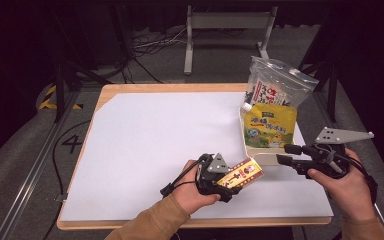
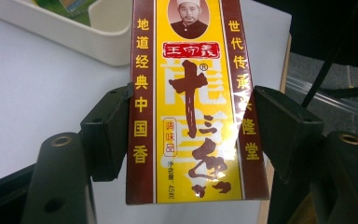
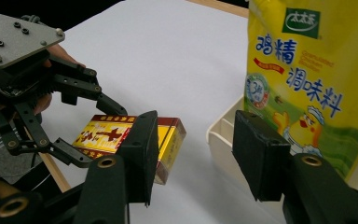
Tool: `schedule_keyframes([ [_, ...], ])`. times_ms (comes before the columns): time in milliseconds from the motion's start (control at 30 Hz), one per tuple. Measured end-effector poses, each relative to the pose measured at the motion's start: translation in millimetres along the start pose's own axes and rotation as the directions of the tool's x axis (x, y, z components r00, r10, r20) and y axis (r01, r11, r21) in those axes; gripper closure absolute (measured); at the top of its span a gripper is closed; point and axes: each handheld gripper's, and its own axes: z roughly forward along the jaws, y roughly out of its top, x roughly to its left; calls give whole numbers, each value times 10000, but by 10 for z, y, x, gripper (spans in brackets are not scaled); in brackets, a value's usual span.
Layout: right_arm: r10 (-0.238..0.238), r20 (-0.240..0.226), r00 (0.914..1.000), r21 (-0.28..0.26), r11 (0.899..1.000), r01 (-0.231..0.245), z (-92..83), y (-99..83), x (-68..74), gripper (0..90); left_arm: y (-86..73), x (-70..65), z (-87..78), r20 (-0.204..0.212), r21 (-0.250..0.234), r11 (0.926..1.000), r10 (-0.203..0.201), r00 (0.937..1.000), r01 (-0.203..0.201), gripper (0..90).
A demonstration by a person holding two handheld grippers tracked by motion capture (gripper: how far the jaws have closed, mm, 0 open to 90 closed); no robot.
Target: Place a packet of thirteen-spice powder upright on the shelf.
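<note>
Seasoning box (image 1: 241, 174), red and yellow, sits clamped in my left tool (image 1: 228, 181) near the lower middle of the high view, lifted off the white worktop (image 1: 150, 145) so it can travel. In the left gripper view the two black jaws press on the long red edges of the box (image 2: 196, 102), leaving the printed face up and the far end free, which I judge suits sliding it end-first into a container. That container is the cream tray (image 1: 243, 142) at the right of the high view, where a yellow chicken-seasoning pouch (image 1: 270, 126) already leans upright with a clear zip bag (image 1: 275, 82) standing behind it at the upper right. My right tool (image 1: 286, 154) hangs just beside the tray's near corner, its jaws partly apart and gripping nothing; in the right gripper view they frame a gap between the box (image 3: 121, 135) at the left and the pouch (image 3: 303, 84) at the right. I judge it waits there to steady the tray or pouch while the box goes in.
</note>
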Motion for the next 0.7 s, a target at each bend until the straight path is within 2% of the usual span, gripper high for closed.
schedule_keyframes([
  [367, 198, -79, 9998, 517, 9985, -194, 92, 203, 88, 513, -21, 23, -123, -263, -885, 9959, 159, 9995, -181, 321],
  [467, 440, -60, 9990, 675, 9968, -435, 127, 226, 103, 520, -34, 20, -128, -468, -1082, 9935, 306, 9984, -355, 321],
  [500, 440, -60, 9990, 675, 9968, -435, 127, 226, 103, 520, -34, 20, -128, -468, -1082, 9935, 306, 9984, -355, 321],
  [700, 1138, -251, 9932, 1156, 9872, -1102, 209, 244, 60, 542, -34, -1, -136, -523, -1302, 9895, 567, 9970, -632, 321],
])
